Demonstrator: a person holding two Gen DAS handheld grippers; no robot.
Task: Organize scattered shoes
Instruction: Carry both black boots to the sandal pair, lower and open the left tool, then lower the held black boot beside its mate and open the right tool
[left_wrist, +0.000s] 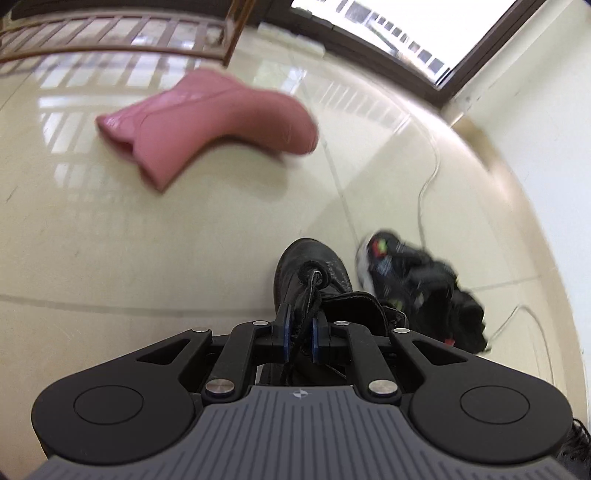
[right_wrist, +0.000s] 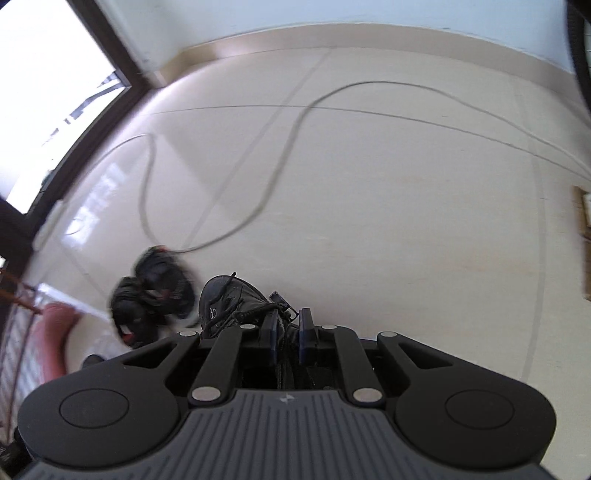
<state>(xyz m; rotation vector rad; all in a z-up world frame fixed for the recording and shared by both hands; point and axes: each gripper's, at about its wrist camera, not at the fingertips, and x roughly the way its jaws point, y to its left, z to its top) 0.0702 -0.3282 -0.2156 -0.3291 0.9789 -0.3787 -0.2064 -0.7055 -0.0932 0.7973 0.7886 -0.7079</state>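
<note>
My left gripper (left_wrist: 300, 325) is shut on the tongue and laces of a black leather boot (left_wrist: 310, 269) and holds it above the floor, toe pointing away. My right gripper (right_wrist: 289, 325) is shut on the collar of a second black lace-up boot (right_wrist: 229, 299), also held off the floor. A pair of black sneakers with red and green marks (left_wrist: 417, 284) lies on the floor right of the left boot; it also shows in the right wrist view (right_wrist: 155, 295). A pink boot (left_wrist: 218, 122) lies on its side further away, and shows at the left edge of the right wrist view (right_wrist: 55, 332).
The floor is glossy cream tile (left_wrist: 110, 240). A grey cable (right_wrist: 288, 147) snakes across it towards the sneakers. A brown wooden railing (left_wrist: 110, 33) stands at the far left. A dark-framed glass door (left_wrist: 443, 29) and a wall with skirting (right_wrist: 369, 33) bound the room.
</note>
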